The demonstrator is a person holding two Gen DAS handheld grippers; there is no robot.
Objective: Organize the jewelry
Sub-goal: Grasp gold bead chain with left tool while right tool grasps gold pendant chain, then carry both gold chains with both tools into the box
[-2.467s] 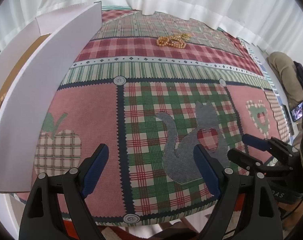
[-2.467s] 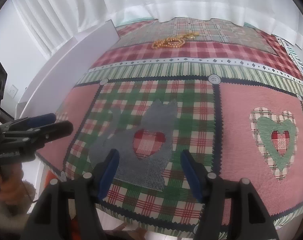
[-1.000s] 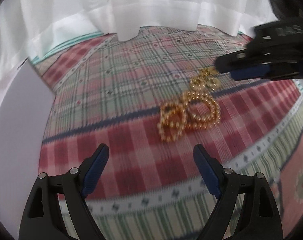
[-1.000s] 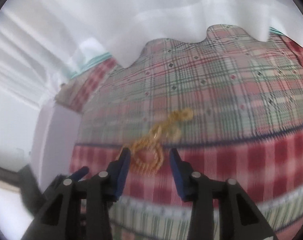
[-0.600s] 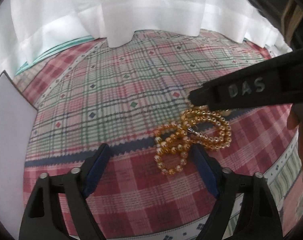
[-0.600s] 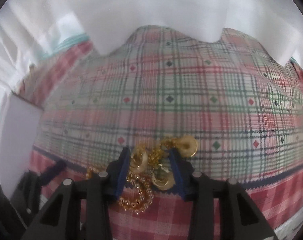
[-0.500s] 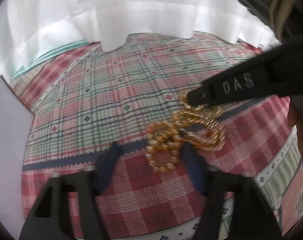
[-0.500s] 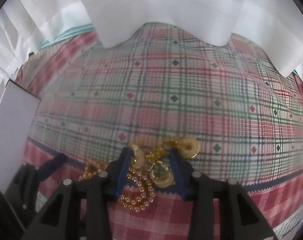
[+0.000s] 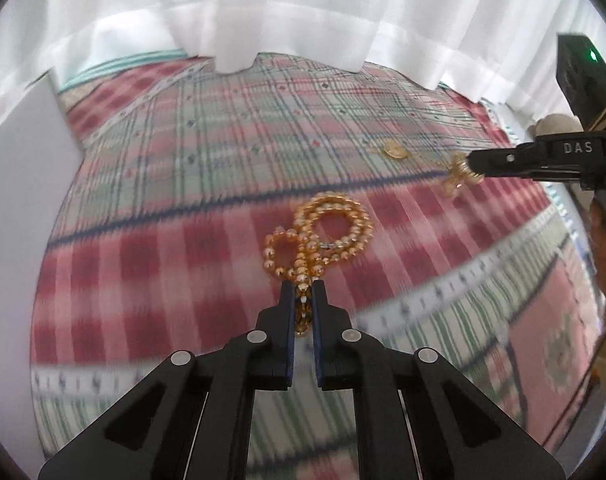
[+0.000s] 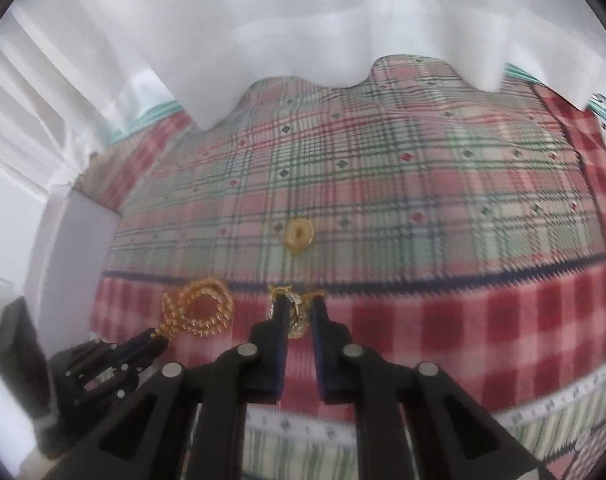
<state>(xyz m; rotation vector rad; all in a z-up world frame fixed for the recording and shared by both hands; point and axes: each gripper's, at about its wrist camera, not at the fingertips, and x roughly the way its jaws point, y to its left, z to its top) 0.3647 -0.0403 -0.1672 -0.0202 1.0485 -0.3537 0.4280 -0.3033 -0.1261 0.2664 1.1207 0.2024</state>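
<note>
The gold bead necklace lies coiled in two loops on the patchwork plaid tablecloth, its near end clamped in the left gripper, whose jaws have just been closing. The right gripper, jaws also just closing, pinches a small gold chain piece; a gold ring-shaped earring lies loose beyond. White curtains hang behind, a white board stands at left.

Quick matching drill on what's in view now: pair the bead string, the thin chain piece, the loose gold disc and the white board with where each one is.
Things:
1. bead string
2. chain piece
3. gold disc
4. white board

Places:
A. lying free on the pale plaid cloth
B. pinched in the right gripper
C. standing at the cloth's left edge
D. pinched in the left gripper

Pairs: 1-D, 2-B, 3-A, 4-C
</note>
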